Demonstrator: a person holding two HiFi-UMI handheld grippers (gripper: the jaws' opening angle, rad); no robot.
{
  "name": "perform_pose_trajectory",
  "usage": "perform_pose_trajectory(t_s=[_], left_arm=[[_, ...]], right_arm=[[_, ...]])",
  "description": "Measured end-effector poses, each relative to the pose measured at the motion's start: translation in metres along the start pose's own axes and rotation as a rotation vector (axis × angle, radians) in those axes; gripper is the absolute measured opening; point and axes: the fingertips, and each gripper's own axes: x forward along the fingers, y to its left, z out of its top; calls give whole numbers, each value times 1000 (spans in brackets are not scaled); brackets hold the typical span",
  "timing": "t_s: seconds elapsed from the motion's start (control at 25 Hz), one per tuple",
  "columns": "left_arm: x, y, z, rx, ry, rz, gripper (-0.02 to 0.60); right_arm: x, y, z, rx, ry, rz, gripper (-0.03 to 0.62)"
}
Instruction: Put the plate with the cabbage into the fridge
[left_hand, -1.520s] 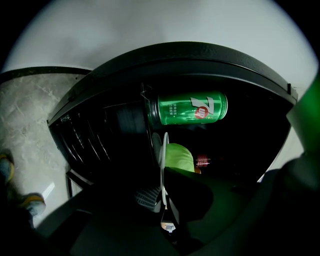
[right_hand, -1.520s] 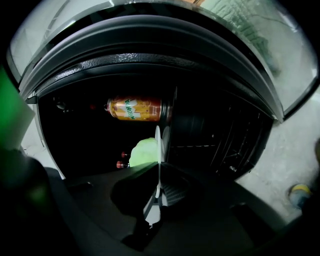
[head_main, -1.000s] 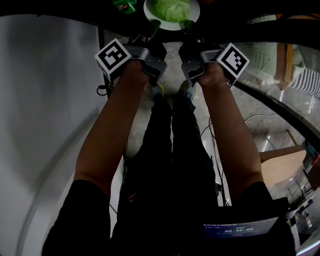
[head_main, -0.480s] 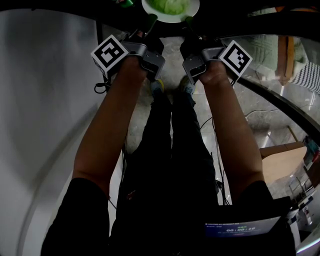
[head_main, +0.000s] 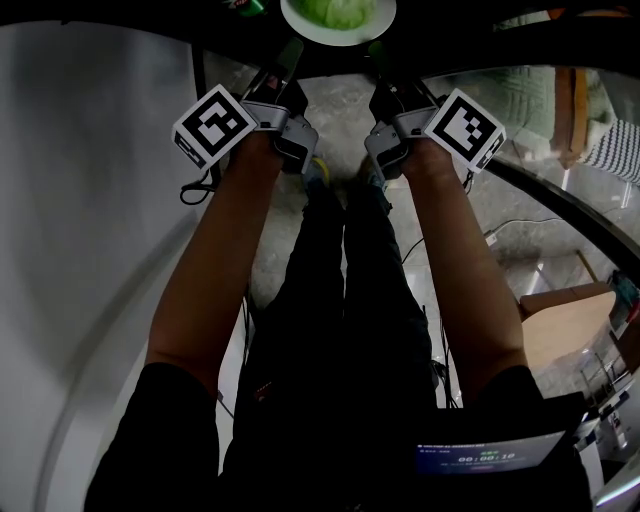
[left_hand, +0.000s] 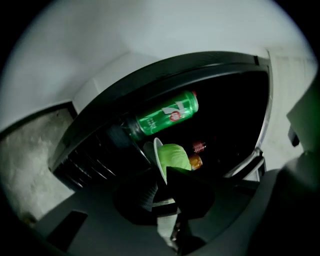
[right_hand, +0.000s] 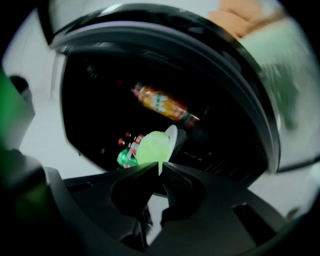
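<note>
Gripping opposite sides of the plate (head_main: 300, 30), the left tongs (head_main: 292, 52) and right tongs (head_main: 375, 52) are each closed on its rim, holding it at the dark mouth of the fridge (left_hand: 235, 110). The cabbage (head_main: 338, 10) sits on the plate. A green bottle (left_hand: 165, 117) lies just beyond, seemingly on a shelf.

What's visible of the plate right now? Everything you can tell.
The plate is round and white, smooth like ceramic or plastic. A pale green cabbage sits on it. The left gripper and right gripper are each shut on opposite edges of its rim, holding it in the air before a dark fridge opening with bottles inside. The head view cuts off its far edge.
</note>
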Motion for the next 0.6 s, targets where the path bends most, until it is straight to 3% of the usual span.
perform_pose_trajectory(t_s=[0.12, 0.28, 0.36, 0.44, 0.6], left_arm=[[-11, -11, 2, 348, 44, 56, 44], [-17, -22, -4, 867, 84, 160, 44], [-15, -28, -10, 1057, 104, 175, 44], [-15, -31, -15, 1145, 119, 168, 44], [-15, -33, -23, 1191, 128, 159, 44]], right_arm=[[-6, 10, -7, -278, 39, -72, 18], [-14, 18, -5, -662, 27, -166, 18], [-13, 25, -6, -817, 20, -182, 18], [-11, 31, -11, -910, 18, -188, 18], [-7, 30, -20, -967, 36, -204, 18]])
